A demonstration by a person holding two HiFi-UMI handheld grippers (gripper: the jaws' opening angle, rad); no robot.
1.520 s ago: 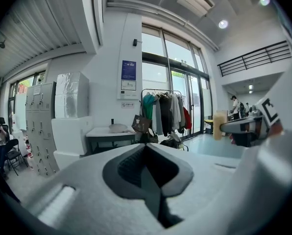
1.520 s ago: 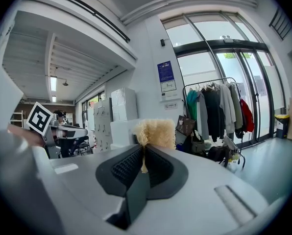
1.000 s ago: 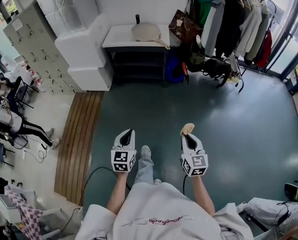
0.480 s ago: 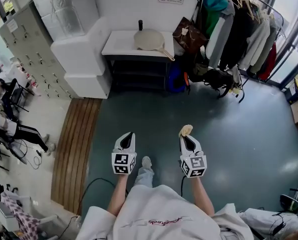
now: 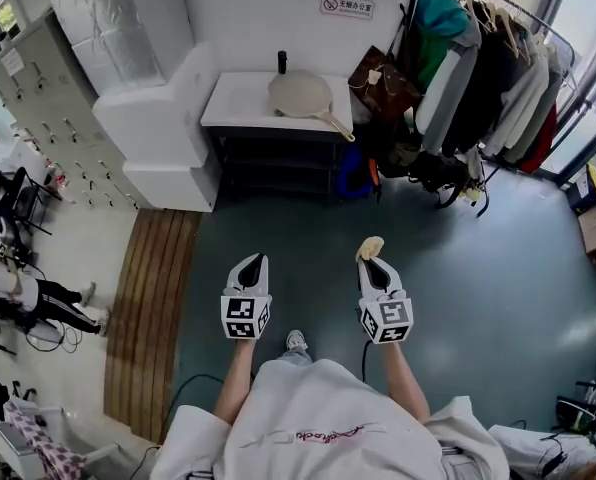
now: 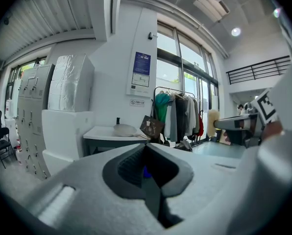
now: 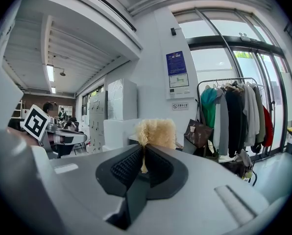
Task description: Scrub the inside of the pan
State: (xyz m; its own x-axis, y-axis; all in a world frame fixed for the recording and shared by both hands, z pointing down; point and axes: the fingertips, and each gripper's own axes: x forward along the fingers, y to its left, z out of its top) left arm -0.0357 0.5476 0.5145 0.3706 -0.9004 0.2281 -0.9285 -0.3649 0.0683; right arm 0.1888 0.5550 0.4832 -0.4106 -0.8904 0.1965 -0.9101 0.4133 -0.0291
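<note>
A beige pan (image 5: 300,94) with a long handle lies on a white table (image 5: 236,103) against the far wall; in the left gripper view the pan (image 6: 125,129) shows small in the distance. My right gripper (image 5: 373,256) is shut on a tan fibrous scrubber (image 5: 370,248), which sticks out past its jaws (image 7: 156,133). My left gripper (image 5: 254,263) is shut with nothing between its jaws (image 6: 145,153). Both grippers hang over the green floor, well short of the table.
A small dark bottle (image 5: 281,62) stands behind the pan. A clothes rack (image 5: 483,58) with coats and a brown bag (image 5: 385,83) stands right of the table. White blocks (image 5: 156,118) and grey lockers (image 5: 43,88) are at the left, beside a wooden floor strip (image 5: 153,298).
The view has moved forward: the table and pan sit lower and nearer in the head view. Both grippers keep their pose, the right still holding the scrubber.
</note>
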